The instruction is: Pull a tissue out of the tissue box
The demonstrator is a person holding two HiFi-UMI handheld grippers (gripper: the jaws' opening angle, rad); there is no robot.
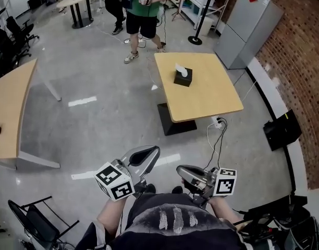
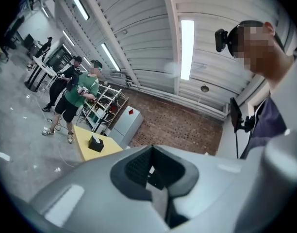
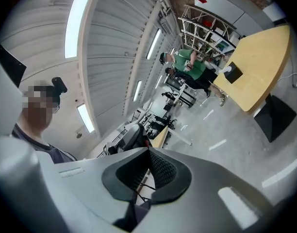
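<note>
left gripper (image 2: 152,166) jaws together, empty | tissue box (image 2: 95,143) on table (image 2: 83,148), well apart

A person in a green shirt (image 1: 144,9) stands beyond the wooden table (image 1: 201,95).

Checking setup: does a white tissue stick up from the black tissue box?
Yes, a white tissue juts out atop the black tissue box.
</note>
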